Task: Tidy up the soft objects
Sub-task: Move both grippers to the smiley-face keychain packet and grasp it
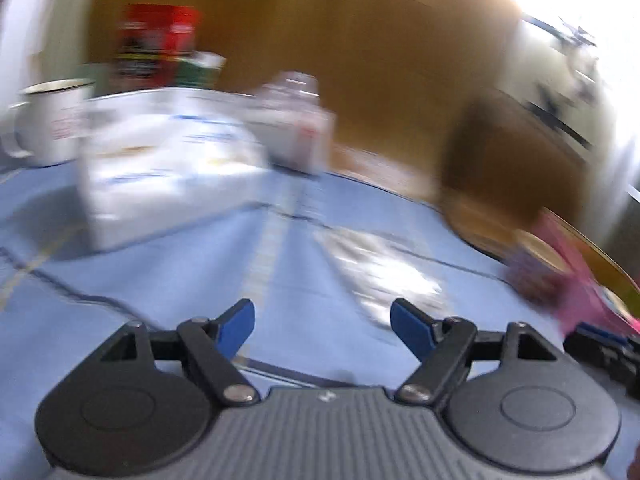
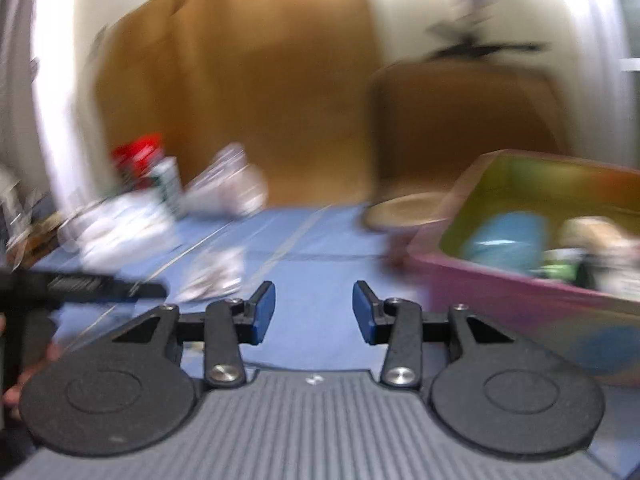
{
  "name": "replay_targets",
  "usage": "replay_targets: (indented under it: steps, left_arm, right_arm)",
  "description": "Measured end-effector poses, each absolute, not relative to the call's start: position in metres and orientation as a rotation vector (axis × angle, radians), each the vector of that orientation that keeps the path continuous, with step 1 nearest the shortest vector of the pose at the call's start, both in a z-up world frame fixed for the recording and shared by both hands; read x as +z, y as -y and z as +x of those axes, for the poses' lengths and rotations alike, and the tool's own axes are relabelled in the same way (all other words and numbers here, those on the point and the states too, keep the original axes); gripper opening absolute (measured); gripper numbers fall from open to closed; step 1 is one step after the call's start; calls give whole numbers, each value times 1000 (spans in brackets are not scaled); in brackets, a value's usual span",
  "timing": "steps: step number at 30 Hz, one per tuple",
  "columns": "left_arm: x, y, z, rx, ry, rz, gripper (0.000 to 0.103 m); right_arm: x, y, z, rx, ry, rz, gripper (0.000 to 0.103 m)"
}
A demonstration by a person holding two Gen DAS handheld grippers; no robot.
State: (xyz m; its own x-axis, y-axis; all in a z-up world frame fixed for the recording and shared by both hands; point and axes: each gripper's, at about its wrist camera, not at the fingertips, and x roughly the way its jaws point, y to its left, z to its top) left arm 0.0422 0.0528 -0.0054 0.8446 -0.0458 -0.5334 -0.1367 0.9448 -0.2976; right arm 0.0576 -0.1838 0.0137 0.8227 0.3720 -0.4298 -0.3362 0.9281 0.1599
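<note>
Both views are blurred by motion. My left gripper (image 1: 322, 314) is open and empty above the blue tablecloth (image 1: 200, 280). A crinkly silver-white packet (image 1: 380, 268) lies just ahead of its right finger. My right gripper (image 2: 314, 298) is open and empty over the cloth (image 2: 320, 248). To its right stands a pink box (image 2: 520, 300) with a green inside, holding a blue soft item (image 2: 508, 240) and a beige plush item (image 2: 600, 240). The box's corner also shows in the left wrist view (image 1: 580, 280). The packet shows in the right wrist view (image 2: 216, 272).
A white pack of tissues (image 1: 168, 168), a white mug (image 1: 48, 120), a red canister (image 1: 156, 40) and a clear container (image 1: 296, 128) stand at the back left. A brown cardboard wall (image 1: 360, 60) rises behind. A round wooden item (image 2: 404, 208) lies beside the box.
</note>
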Motion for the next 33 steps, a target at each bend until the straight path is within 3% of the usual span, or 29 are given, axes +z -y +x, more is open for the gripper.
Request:
replay_targets:
  steps: [5, 9, 12, 14, 16, 33]
  left_arm:
    - [-11, -81, 39, 84, -502, -477, 80]
    - [-11, -77, 38, 57, -500, -465, 80]
    - [-11, -75, 38, 45, -496, -447, 80]
    - [-11, -75, 42, 32, -495, -447, 80]
    - [-14, -77, 42, 25, -499, -453, 80]
    - [-10, 7, 41, -136, -629, -240, 82]
  right_arm:
    - [7, 118, 104, 456, -516, -64, 69]
    - [-2, 89, 137, 502, -587, -97, 75]
    - [-10, 69, 156, 500, -633, -146, 85]
    - [-17, 65, 160, 491, -673, -153, 81]
    - [-16, 67, 157, 480, -663, -143, 71]
    - [-18, 166, 24, 404, -595, -92, 71]
